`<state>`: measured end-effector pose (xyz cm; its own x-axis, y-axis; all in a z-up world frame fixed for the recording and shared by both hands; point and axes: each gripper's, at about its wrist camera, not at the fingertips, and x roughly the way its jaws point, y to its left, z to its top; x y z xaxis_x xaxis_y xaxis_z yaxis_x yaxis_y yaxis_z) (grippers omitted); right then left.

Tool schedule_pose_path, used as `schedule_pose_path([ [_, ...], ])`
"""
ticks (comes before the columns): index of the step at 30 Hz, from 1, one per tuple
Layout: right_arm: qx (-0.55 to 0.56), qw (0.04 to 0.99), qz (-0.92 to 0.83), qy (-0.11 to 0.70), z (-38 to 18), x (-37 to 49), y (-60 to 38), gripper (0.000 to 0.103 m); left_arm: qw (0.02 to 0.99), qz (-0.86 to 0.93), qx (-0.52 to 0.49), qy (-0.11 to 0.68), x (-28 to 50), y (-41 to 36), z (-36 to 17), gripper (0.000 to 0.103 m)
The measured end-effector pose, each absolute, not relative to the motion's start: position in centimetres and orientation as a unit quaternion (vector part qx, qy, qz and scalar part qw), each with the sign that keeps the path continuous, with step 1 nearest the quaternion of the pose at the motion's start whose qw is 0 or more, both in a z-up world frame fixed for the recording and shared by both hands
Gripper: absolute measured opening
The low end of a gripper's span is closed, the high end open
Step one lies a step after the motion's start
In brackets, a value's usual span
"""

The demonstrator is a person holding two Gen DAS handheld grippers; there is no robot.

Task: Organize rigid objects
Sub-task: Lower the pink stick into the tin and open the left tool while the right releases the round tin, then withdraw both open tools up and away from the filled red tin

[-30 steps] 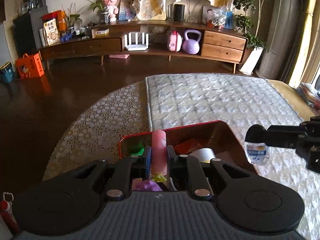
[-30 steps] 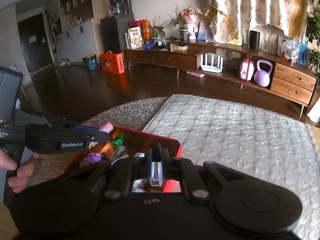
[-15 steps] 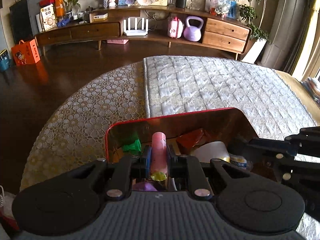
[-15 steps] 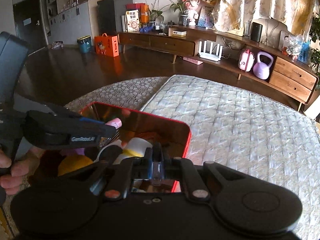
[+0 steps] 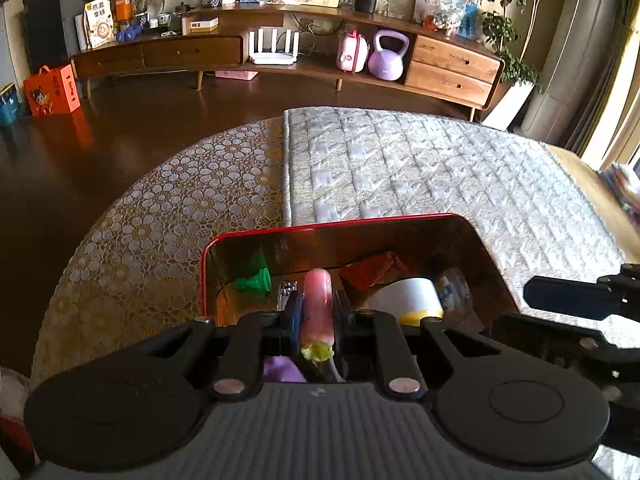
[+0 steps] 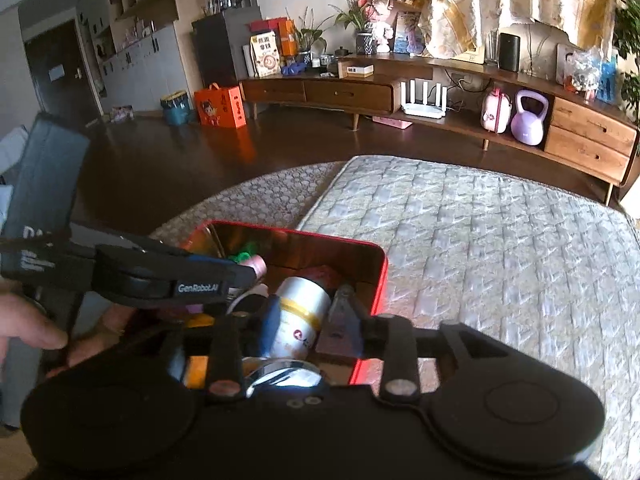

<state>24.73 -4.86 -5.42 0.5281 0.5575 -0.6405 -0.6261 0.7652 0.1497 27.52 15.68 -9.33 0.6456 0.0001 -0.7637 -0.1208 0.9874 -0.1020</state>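
Left gripper clenched on a pink tube, which lies lengthwise between the fingers, its yellow-green end toward the camera, held over the red tin. From the right wrist view the left gripper reaches in from the left over the tin, the tube's pink tip poking out past its fingers; a bare hand grips its handle. Right gripper spread wide, holding nothing, fingers straddling a white can with a yellow band that lies on its side in the tin; contact with the can cannot be told. In the left wrist view the right gripper enters from the right edge, near the tin's right wall. Tin contents in the left view: green piece at back left, nail clipper just beside the tube, red wrapper at back, can toward the right, small labelled bottle beside the can, purple item under the gripper. Tin sits where the patterned cloth meets the quilted mat.
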Motion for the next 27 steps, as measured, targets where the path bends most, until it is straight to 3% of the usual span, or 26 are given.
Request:
schedule_pose_path([
  [7,-0.040,0.875,0.344,0.339,-3.7,22.8,-6.4,0.053,0.909,0.021,-0.085,0.407,25.5,15.4,-7.7,0.020],
  [10,-0.034,0.876,0.347,0.332,-2.9,21.7,-6.9,0.058,0.912,0.019,-0.091,0.399,24.3,15.3,-6.9,0.034],
  [12,-0.033,0.877,0.349,0.328,-2.5,20.9,-7.1,0.060,0.916,0.020,-0.089,0.391,23.4,15.2,-6.3,0.058],
  [14,-0.029,0.877,0.353,0.326,-2.1,20.2,-7.4,0.061,0.922,0.020,-0.089,0.377,22.2,15.1,-5.6,0.064],
  [17,-0.025,0.879,0.354,0.320,-1.7,19.2,-7.8,0.065,0.923,0.019,-0.091,0.373,20.9,15.1,-4.8,0.064],
  [27,-0.023,0.894,0.345,0.284,-0.9,15.8,-9.7,0.090,0.936,0.033,-0.070,0.345,15.9,13.3,-2.7,0.072],
])
